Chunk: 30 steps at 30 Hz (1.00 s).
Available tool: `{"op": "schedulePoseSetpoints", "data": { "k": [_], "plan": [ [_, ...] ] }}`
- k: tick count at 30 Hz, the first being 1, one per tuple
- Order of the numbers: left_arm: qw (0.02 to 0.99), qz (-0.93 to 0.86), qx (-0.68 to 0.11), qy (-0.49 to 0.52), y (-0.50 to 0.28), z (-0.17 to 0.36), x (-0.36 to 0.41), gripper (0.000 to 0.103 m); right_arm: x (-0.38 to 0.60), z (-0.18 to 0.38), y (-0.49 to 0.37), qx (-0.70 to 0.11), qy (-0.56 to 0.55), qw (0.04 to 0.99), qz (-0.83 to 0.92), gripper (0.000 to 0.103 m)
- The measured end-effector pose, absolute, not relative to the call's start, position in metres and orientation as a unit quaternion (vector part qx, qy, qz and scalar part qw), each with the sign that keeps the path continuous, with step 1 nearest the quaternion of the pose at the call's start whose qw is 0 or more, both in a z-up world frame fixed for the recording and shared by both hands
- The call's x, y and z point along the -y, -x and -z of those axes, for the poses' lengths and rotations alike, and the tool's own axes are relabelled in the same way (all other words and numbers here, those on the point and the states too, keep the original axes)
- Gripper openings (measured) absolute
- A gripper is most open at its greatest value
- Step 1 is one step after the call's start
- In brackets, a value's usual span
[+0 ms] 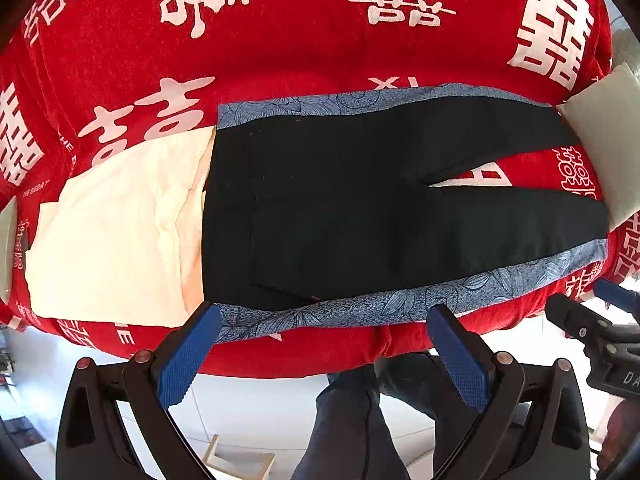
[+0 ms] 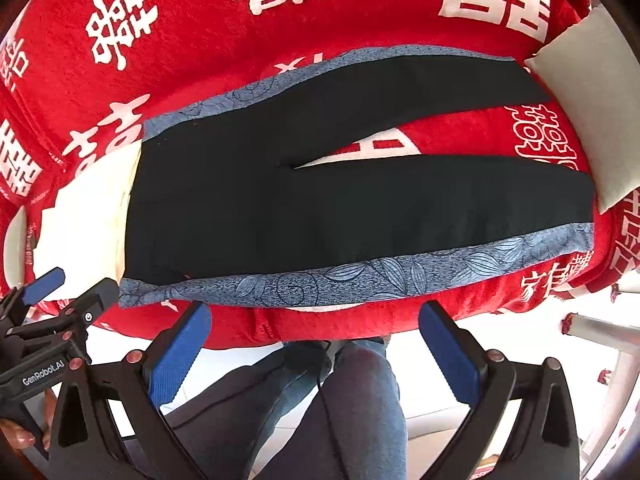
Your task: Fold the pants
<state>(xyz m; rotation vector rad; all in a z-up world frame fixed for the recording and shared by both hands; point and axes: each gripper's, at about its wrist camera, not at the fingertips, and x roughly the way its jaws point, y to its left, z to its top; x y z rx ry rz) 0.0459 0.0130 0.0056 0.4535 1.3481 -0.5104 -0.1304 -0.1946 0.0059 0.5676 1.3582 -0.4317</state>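
Observation:
Black pants [image 1: 340, 208] with blue floral side stripes lie flat on a red blanket [image 1: 280, 48], waistband to the left, the two legs spread apart to the right. They also show in the right wrist view [image 2: 320, 200]. My left gripper [image 1: 324, 320] is open and empty, held above the near edge by the waist end. My right gripper [image 2: 316, 316] is open and empty, above the near edge by the near leg's blue stripe [image 2: 360, 276]. Each gripper shows in the other's view, the right [image 1: 592, 320] and the left [image 2: 60, 304].
A cream garment [image 1: 116, 232] lies left of the waistband, partly under it. A white pillow [image 1: 604, 136] sits at the leg ends. The red blanket [image 2: 200, 32] carries white characters. The person's legs [image 2: 320, 408] and a white floor are below the bed edge.

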Motion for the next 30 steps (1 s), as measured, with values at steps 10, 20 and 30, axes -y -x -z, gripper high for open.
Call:
{"op": "schedulePoseSetpoints", "data": {
  "k": [10, 20, 30],
  "plan": [
    [0.729, 0.22, -0.616, -0.202, -0.0442, -0.004, -0.0152, 0.103, 0.1947, -0.0115, 0.1312, -0.612, -0.233, 0.729, 0.2, 0.103],
    [0.726, 0.219, -0.618, -0.209, -0.0404, -0.0022, -0.0118, 0.103, 0.1968, -0.012, 0.1307, -0.616, -0.223, 0.729, 0.199, 0.103],
    [0.722, 0.212, -0.624, -0.213, -0.0396, 0.0018, -0.0134, 0.103, 0.1959, -0.0105, 0.1296, -0.617, -0.223, 0.728, 0.198, 0.103]
  ]
}}
